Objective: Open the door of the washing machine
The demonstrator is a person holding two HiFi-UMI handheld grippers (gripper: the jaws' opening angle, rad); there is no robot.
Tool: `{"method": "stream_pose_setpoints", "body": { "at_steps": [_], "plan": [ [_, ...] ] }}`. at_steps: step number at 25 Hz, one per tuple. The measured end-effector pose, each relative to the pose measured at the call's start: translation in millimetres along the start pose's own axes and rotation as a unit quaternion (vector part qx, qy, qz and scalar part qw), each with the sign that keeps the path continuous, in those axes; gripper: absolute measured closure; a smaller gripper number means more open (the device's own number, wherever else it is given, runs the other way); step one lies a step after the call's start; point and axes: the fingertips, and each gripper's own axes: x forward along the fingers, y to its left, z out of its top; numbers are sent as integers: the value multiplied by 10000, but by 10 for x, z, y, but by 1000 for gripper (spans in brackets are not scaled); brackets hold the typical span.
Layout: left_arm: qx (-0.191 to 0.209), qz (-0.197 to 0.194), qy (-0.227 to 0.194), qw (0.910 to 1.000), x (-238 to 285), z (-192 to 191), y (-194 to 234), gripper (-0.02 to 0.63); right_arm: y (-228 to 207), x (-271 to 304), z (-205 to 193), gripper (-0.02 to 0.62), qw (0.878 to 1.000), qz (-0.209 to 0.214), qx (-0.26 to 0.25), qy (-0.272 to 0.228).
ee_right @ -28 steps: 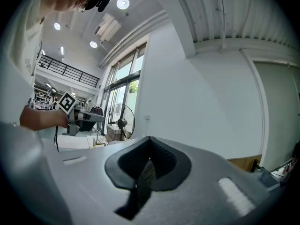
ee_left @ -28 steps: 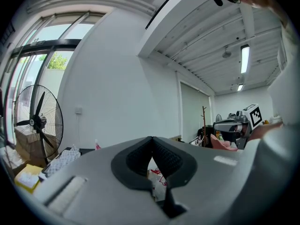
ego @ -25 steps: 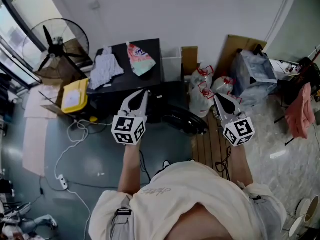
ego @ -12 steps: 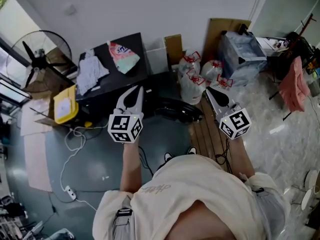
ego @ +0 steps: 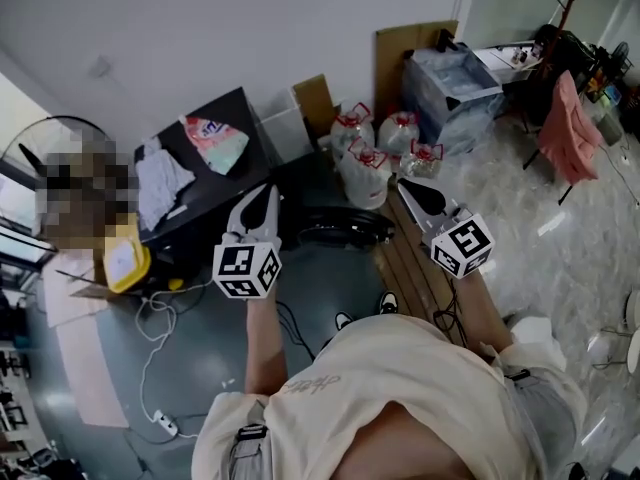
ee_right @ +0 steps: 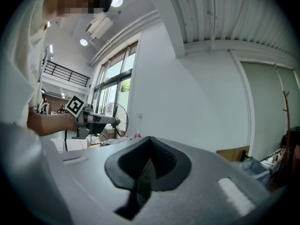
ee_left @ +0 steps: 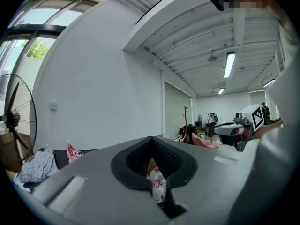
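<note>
Grey left tongs [ego: 264,190] and right tongs [ego: 404,184] are both pressed together, pinching nothing.

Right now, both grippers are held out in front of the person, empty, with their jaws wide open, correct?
Wrong on the jaws: they are shut, not wide open. The left gripper view shows the left gripper with its jaws meeting at the tips, and the right gripper view shows the same for the right gripper. Both are held out in front of the person, empty.
</note>
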Motion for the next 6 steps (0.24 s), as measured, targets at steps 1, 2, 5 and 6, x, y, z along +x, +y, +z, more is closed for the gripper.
{"method": "stream_pose_setpoints", "body": {
  "at_steps": [1,2,5,6],
  "plan": [
    [-2,-41,-4,10000,22,6,-20,588,-10,-13,6,595,10000,-29,-7,3],
    [-6,-71,-6,10000,36,7,-34,588,-16,-21,17,595,10000,-50,-21,-2],
    [-13,-132,15,9999,64,-11,-86,588,-35,-55,53,595,9999,-99,-64,-31],
    [-17,-152,25,9999,72,-20,-107,588,-43,-71,63,595,9999,-116,-78,-39]
  ]
}}
